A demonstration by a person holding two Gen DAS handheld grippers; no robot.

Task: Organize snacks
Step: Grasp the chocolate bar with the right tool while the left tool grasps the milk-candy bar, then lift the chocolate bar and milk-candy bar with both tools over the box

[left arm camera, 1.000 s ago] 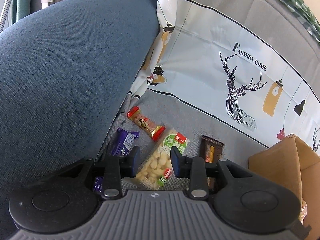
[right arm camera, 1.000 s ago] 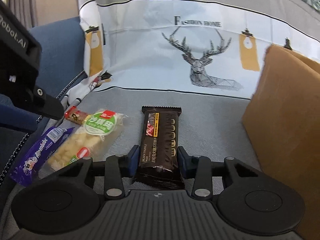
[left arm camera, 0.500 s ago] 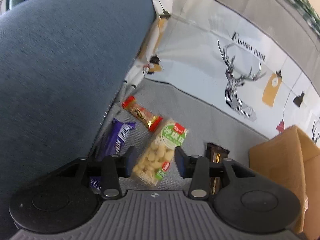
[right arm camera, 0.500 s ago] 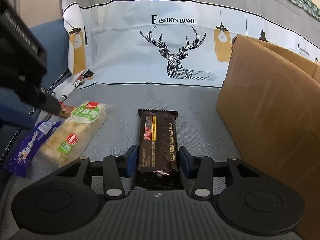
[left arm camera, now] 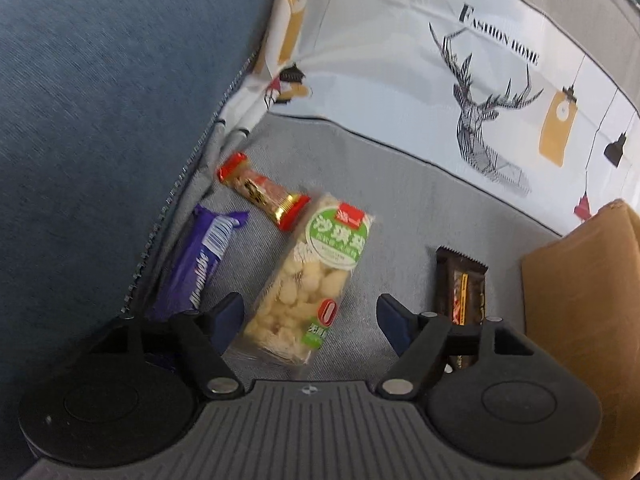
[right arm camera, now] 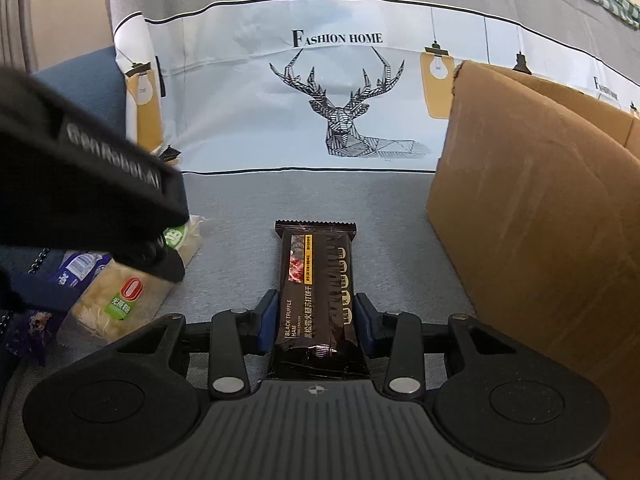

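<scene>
The cardboard box (right arm camera: 536,216) at the right of the sofa seat serves as the landmark, and everything else lies to its left. Farthest from it, against the blue cushion (left arm camera: 100,120), lies the purple wrapper (left arm camera: 196,264), with the red-ended bar (left arm camera: 262,190) just beyond it toward the deer-print cover (left arm camera: 440,92).

Next toward the box comes the clear pack of pale puffed pieces with a green round label (left arm camera: 308,280). The left gripper (left arm camera: 310,322) hangs over its near end with its jaws spread wide, one on each side and neither touching the film, so it has hold of nothing. This view is slightly blurred, so whether the pack's near edge lies under the gripper body is hard to say.

Closest to the box, but apart from it, lies the black truffle cracker pack (right arm camera: 318,296): long, flat, dark and glossy, with a crimped far end and a yellow stripe. The right gripper (right arm camera: 316,320) has its blue pads pressed against the pack's two long sides near its near end, so it looks clamped on it.

The step in hand seems to be gathering the loose snacks into the box. The right side next calls for a lift and a carry rightward over the box wall; the left needs to close on the puffed pack first.
</scene>
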